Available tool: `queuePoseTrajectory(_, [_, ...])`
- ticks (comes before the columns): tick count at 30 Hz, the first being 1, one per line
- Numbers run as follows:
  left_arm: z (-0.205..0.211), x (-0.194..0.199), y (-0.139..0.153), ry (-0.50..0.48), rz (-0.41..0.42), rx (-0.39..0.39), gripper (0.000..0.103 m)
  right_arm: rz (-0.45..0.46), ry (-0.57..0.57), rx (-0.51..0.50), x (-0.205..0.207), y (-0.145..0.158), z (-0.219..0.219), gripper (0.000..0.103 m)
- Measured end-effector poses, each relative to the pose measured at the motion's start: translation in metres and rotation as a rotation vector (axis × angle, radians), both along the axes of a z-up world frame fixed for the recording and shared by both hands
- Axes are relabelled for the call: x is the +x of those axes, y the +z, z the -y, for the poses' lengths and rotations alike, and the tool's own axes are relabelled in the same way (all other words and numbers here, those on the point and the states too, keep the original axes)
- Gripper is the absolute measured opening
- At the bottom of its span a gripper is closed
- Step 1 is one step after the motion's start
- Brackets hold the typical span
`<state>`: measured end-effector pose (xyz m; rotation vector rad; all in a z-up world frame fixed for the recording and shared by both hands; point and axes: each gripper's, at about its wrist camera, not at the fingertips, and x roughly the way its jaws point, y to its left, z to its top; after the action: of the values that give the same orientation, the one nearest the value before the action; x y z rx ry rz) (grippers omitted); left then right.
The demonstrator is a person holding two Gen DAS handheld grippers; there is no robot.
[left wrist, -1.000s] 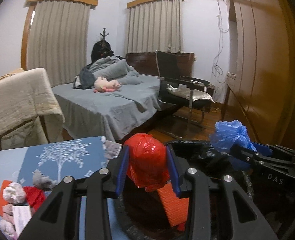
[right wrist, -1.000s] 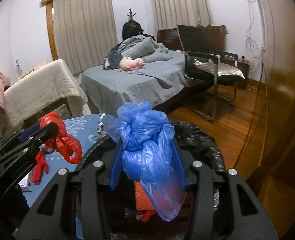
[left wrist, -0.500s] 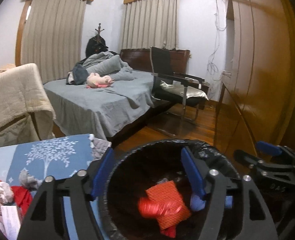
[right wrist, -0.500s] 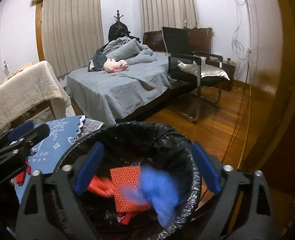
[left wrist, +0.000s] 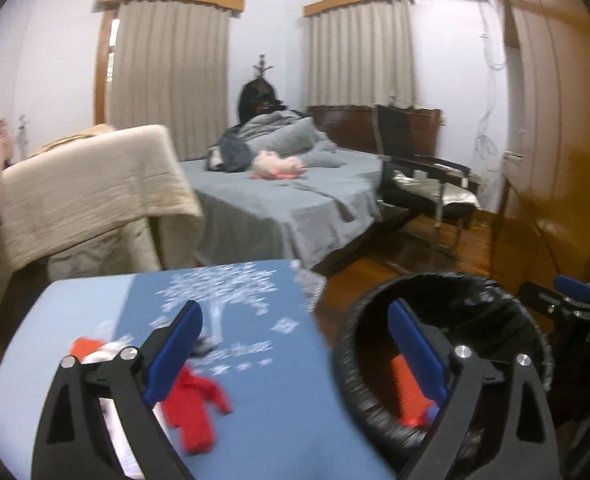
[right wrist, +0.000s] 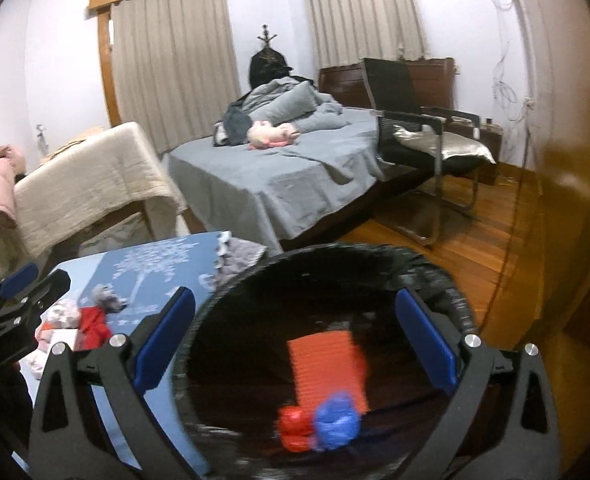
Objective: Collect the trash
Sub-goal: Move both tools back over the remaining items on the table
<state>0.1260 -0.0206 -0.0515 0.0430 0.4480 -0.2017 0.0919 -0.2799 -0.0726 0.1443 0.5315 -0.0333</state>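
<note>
A black-lined trash bin (right wrist: 449, 292) stands on the floor beside a table with a blue cloth (left wrist: 263, 408). In the bin lie an orange ribbed piece (right wrist: 327, 364), a red bag (right wrist: 293, 426) and a blue bag (right wrist: 337, 424). My right gripper (right wrist: 295, 295) hovers over the bin, its jaws opening with nothing between them. My left gripper (left wrist: 294, 307) straddles the gap between the table's edge and the bin's rim (left wrist: 347, 348); its jaws are opening too and hold nothing. Red scraps (left wrist: 193, 412) and pale lumps (right wrist: 61, 314) lie on the table.
A grey bed (left wrist: 295, 208) with a pink plush toy is ahead. A black chair (right wrist: 415, 136) stands right of it, and a wooden wardrobe (left wrist: 555, 160) fills the right side. Furniture under a beige cover (left wrist: 87, 184) sits left, beyond the table.
Both grippers opened and let go of their bags: the red and the blue bag dropped into the bin. The left gripper then swung left toward the table.
</note>
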Motion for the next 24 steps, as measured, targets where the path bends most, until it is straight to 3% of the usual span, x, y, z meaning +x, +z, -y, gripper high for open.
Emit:
queuePoseTrajectory(14, [-0.130,-0.039,-0.024,0.241,-0.027,0.046,0.093,-0.018,0.182,0.022,0.012,-0.017,-0.121,0.098])
queuePoseTrajectory(24, [-0.177,-0.047,-0.038,0.316,-0.047,0.048,0.092,-0.041,0.270,0.042,0.018,-0.028,-0.181,0.098])
